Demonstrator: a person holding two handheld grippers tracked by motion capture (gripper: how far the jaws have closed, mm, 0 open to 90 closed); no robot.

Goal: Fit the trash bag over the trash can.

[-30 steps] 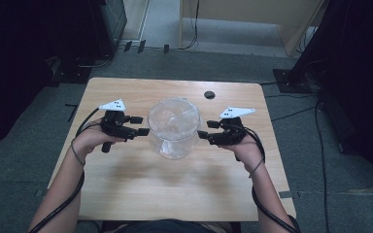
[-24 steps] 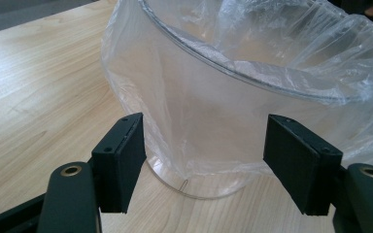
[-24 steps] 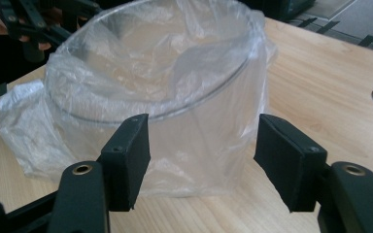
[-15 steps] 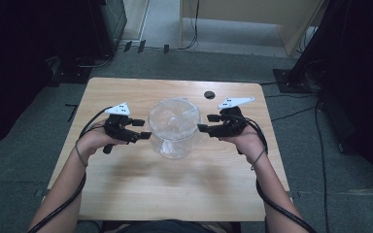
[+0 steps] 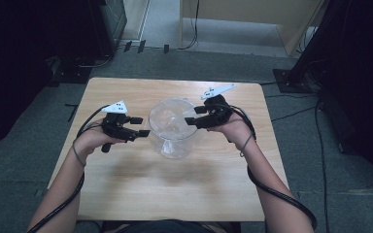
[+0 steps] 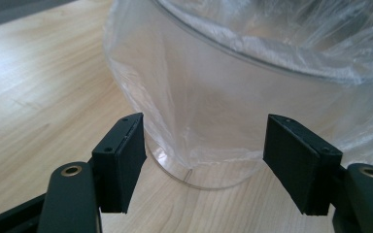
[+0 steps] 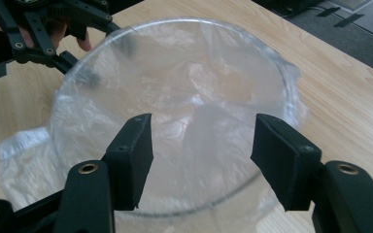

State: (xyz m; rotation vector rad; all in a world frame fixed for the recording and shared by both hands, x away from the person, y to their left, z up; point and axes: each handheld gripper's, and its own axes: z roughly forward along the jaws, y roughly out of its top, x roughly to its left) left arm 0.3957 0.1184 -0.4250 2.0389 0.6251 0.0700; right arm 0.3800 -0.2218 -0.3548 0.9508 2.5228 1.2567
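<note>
While the high view looks down on the wooden table [image 5: 126, 194], a clear glass bowl [image 5: 173, 127] lined with a thin plastic bag [image 5: 175, 124] stands near the table's middle. The left gripper [image 5: 144, 127] sits just beside the bowl's left wall and the right gripper [image 5: 190, 116] at the bowl's right rim, each held in a hand; a small dark disc [image 5: 210, 94] lies on the table beyond the bowl.

From the left gripper view, both black jaws stand wide apart, low against the bowl's [image 6: 209, 121] outer wall, with the bag's [image 6: 291, 39] film draped over the rim above them; nothing is between them.

From the right gripper view, the jaws are likewise spread wide and empty, poised over the near rim of the bowl [image 7: 175, 204]; the bag [image 7: 184, 92] lines its inside and spills out onto the table at one side.

I judge the step to be fitting the bag to the bowl. Next, each gripper would need to pinch the loose film at the rim.
</note>
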